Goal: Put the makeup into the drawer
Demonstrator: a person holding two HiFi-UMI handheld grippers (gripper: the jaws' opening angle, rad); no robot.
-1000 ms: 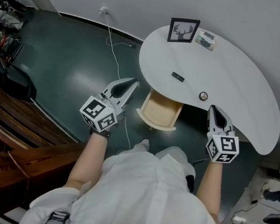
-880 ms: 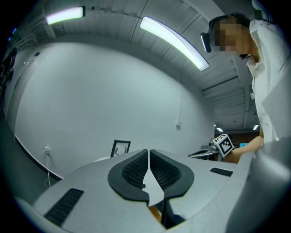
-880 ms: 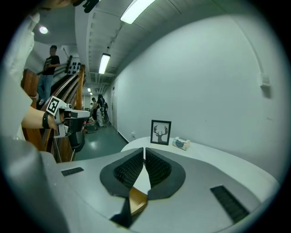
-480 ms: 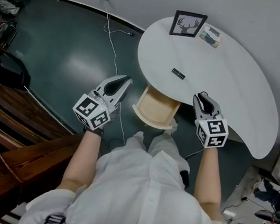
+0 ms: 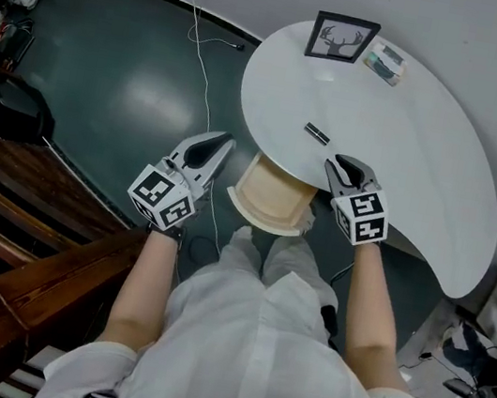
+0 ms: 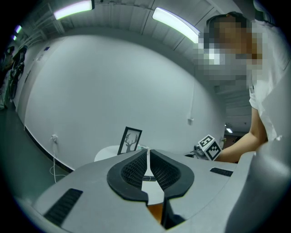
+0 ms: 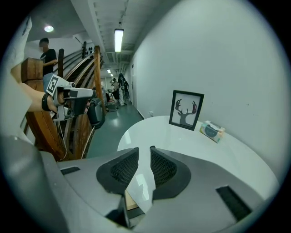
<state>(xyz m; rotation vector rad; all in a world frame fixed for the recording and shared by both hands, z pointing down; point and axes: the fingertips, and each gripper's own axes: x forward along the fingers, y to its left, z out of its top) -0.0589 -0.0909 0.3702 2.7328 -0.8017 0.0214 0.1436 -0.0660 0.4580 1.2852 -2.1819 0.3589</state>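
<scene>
A small dark makeup stick [image 5: 316, 133] lies on the white table [image 5: 410, 146], a little beyond my right gripper. Below the table's front edge the wooden drawer [image 5: 272, 198] stands pulled out and looks empty. My right gripper [image 5: 340, 166] hovers over the table's front edge, right of the drawer. Its jaws have just been opening; a narrow gap shows between them [image 7: 144, 149] with nothing in it. My left gripper [image 5: 224, 144] hangs left of the drawer, off the table, its jaws [image 6: 148, 152] shut and empty.
A framed deer picture [image 5: 341, 38] and a tissue box [image 5: 387, 63] stand at the table's far side. A white cable [image 5: 203, 80] runs across the green floor. Wooden benches [image 5: 29, 202] lie at the left. The person's legs are right under the drawer.
My right gripper has moved left and forward to the table's front edge, covering the small round thing that lay there. My left gripper has shifted only slightly.
</scene>
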